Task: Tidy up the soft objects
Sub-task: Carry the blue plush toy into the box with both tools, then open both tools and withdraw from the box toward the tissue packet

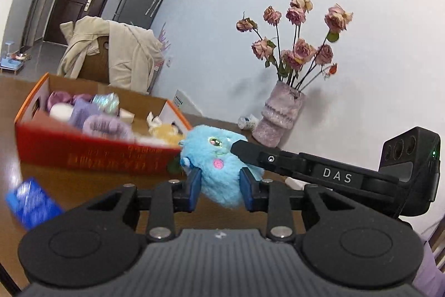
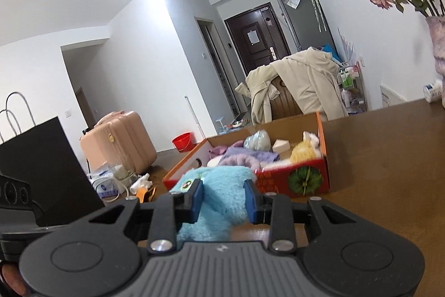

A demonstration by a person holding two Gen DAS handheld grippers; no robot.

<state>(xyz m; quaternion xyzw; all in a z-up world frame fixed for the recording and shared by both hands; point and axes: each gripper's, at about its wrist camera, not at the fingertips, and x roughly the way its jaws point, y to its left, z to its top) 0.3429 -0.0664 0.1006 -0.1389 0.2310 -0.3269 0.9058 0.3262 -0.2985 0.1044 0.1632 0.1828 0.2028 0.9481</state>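
Observation:
A fluffy blue plush toy (image 1: 219, 166) with a pink cheek is held above the brown table, beside the near right corner of a red cardboard box (image 1: 91, 155). My left gripper (image 1: 221, 184) is shut on its lower body. My right gripper (image 2: 224, 199) is shut on the same toy (image 2: 219, 191) from the other side; its black finger (image 1: 250, 152) reaches in from the right in the left wrist view. The box (image 2: 306, 180) holds purple fluffy items, a yellow plush and white pieces.
A vase of dried roses (image 1: 278, 113) stands on the table by the wall. A blue packet (image 1: 30, 202) lies at the left. A chair draped with a beige coat (image 1: 116, 54) stands behind the box. A black paper bag (image 2: 41, 169) is at the left.

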